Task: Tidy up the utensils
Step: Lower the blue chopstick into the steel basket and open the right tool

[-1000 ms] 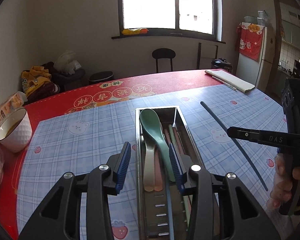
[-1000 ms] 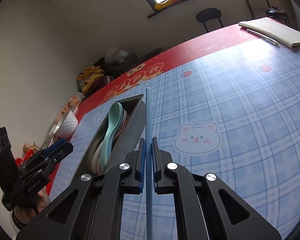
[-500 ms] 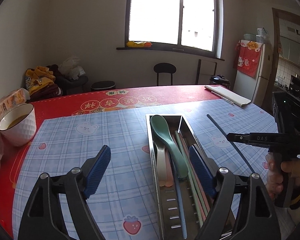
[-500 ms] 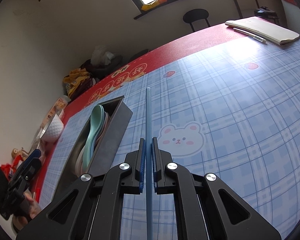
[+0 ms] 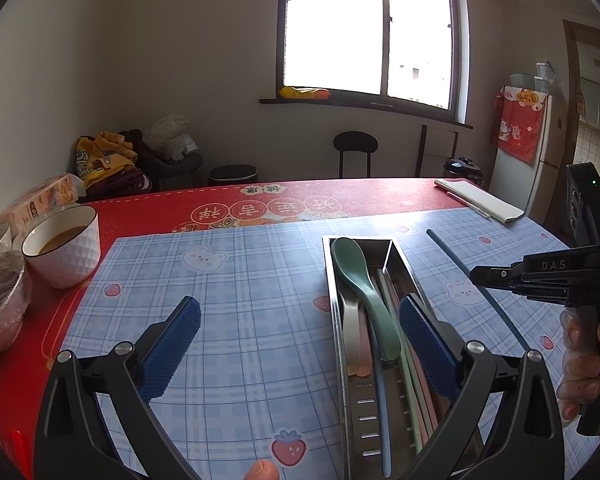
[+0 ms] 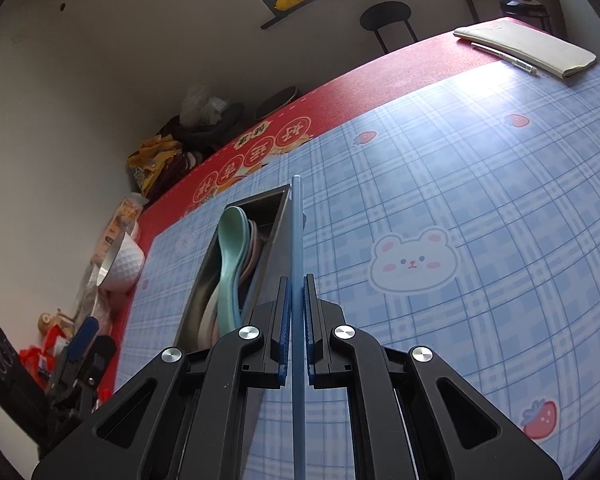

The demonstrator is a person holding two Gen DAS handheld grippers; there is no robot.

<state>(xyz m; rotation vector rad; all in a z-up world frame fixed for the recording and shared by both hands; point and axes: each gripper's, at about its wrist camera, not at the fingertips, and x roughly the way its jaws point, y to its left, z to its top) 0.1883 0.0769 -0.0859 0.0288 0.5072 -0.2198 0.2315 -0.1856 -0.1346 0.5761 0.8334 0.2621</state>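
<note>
A steel utensil tray (image 5: 327, 280) lies on the blue plaid mat and holds a green spoon (image 5: 360, 280), pale spoons and several chopsticks. It also shows in the right wrist view (image 6: 276, 240). My left gripper (image 5: 300, 332) is open wide and empty, its right finger over the tray. My right gripper (image 6: 296, 300) is shut on a blue chopstick (image 6: 296, 232), held above the mat just right of the tray. The chopstick (image 5: 452, 252) and the right gripper (image 5: 476, 272) also show in the left wrist view.
A white bowl (image 5: 62, 248) with brown liquid and plastic-wrapped bowls (image 5: 0, 296) stand at the table's left edge. A folded cloth with a pen (image 5: 480, 200) lies at the far right. A stool (image 5: 354, 148) stands behind the table.
My left gripper has opened wide and pulled back and up from the tray. My right gripper has kept the blue chopstick and shifted closer to the tray's right side.
</note>
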